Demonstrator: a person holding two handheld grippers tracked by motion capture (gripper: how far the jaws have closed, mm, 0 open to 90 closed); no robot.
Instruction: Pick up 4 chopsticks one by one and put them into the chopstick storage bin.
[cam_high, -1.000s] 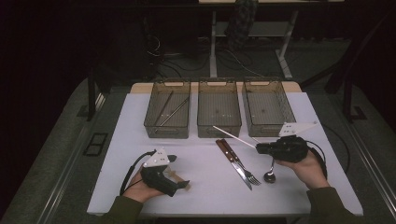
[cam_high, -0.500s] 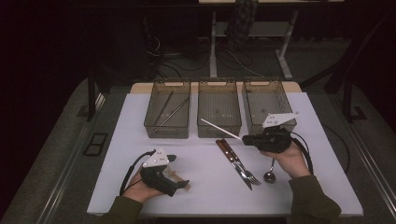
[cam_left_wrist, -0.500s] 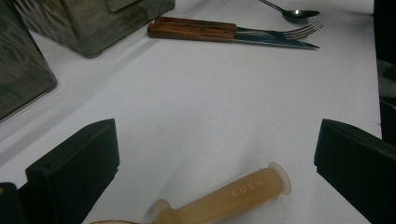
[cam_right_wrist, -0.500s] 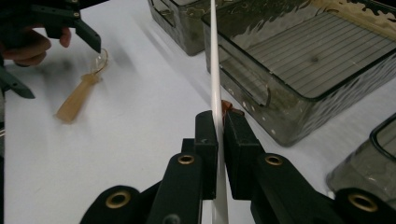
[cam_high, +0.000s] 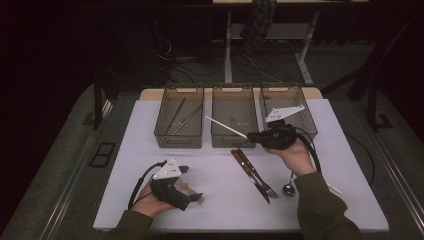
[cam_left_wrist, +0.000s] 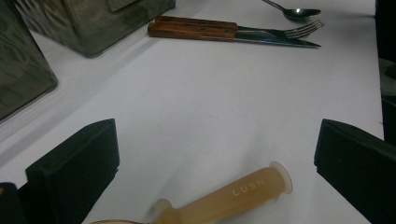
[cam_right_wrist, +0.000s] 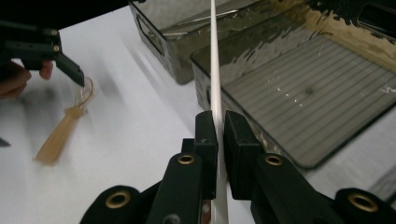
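Observation:
My right gripper (cam_high: 250, 136) is shut on a thin white stick (cam_high: 225, 126) and holds it above the table, just in front of the middle tray (cam_high: 234, 139). In the right gripper view the stick (cam_right_wrist: 215, 70) runs from the closed jaws (cam_right_wrist: 220, 122) past the front corner of that tray (cam_right_wrist: 299, 158). My left gripper (cam_high: 192, 183) rests near the front left of the table, open. A tan plastic handle (cam_left_wrist: 233, 198) lies on the table between its jaws (cam_left_wrist: 217, 140), untouched.
Three dark trays stand in a row at the back; the left tray (cam_high: 179, 137) holds thin metal sticks. A wooden-handled knife and fork (cam_high: 250, 170) and a spoon (cam_high: 289, 188) lie on the white table right of centre. Another white stick (cam_high: 334, 189) lies by my right sleeve.
My right gripper has moved left, away from me and slightly up, carrying the white stick to the middle tray. The left gripper has stayed where it was.

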